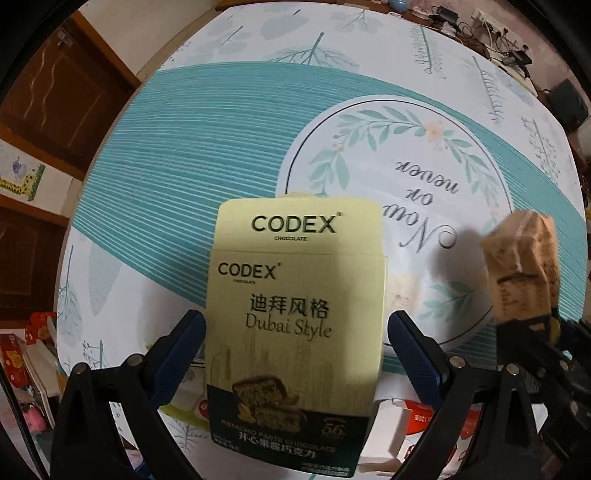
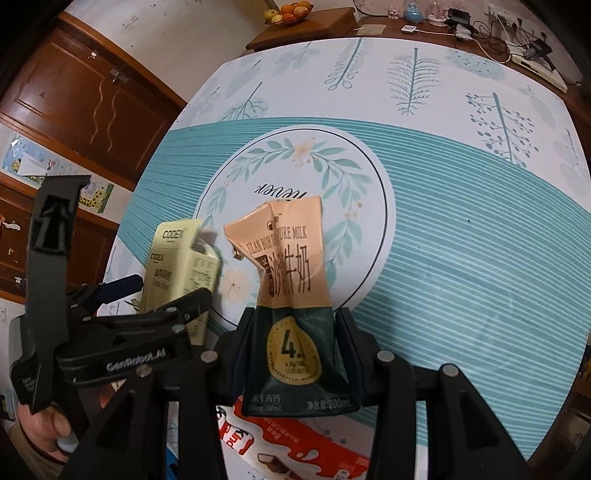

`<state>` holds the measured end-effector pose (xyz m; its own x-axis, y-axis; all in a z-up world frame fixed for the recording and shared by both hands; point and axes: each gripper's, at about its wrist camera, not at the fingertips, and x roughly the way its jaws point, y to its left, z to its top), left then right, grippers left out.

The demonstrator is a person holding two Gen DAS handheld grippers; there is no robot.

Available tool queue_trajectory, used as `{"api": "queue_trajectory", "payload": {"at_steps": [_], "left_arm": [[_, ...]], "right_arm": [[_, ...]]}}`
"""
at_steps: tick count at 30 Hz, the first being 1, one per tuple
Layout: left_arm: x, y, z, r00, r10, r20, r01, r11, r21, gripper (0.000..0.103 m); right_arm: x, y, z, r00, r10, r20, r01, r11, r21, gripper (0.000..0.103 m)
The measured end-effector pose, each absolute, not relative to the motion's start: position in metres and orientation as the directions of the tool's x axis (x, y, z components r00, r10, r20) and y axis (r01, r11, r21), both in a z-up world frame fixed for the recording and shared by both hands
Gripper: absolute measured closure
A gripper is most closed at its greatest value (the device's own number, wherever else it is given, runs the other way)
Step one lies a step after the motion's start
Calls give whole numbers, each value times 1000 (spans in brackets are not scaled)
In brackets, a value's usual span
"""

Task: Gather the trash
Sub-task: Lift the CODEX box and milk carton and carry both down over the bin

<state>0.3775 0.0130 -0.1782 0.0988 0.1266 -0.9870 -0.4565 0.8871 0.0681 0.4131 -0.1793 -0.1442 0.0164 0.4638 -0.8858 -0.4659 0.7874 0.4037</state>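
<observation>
- Wooden cabinets (image 2: 92, 96) stand beyond a round table (image 2: 461, 240) under a teal-striped cloth with a leaf wreath at its middle; a side desk (image 2: 480, 40) with cables and a fruit bowl (image 2: 288, 13) lies past the far rim.
- Left gripper (image 1: 295, 332): its blue pads (image 1: 184, 347) sit on either side of a pale yellow chocolate box (image 1: 295, 295) with its top flap up. The left pad seems to meet the box edge; whether the right one presses I cannot tell.
- Right gripper (image 2: 295, 332): clamped on a crushed milk carton (image 2: 291, 295), fingers tight against its dark lower half, peach top crumpled above.
- Only the right view shows the left gripper from the side (image 2: 129, 332), the hand (image 2: 48, 432) beneath it, and a red wrapper (image 2: 295, 450) below the carton.
- Only the left view shows the box front in full; the carton (image 1: 521, 266) appears blurred at its right edge, well apart from the box.
- Both items hang near the table's near edge.
- Most of the cloth toward the far and right rims is open; clutter sits off the table's near left side (image 1: 22, 354).
</observation>
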Motion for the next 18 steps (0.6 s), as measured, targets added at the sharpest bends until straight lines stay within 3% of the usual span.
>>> {"api": "queue_trajectory", "payload": {"at_steps": [8,18], "left_arm": [[371,33,-200,81,-3,-997,-529,848,-45,8],[364,23,-168,194,40,-980,-484,873,-60,10]], "right_arm": [[401,-190,-140,33,464,-885,-435,804,405,60],[385,-195,-133,59,478,-877,-407,813,416,60]]}}
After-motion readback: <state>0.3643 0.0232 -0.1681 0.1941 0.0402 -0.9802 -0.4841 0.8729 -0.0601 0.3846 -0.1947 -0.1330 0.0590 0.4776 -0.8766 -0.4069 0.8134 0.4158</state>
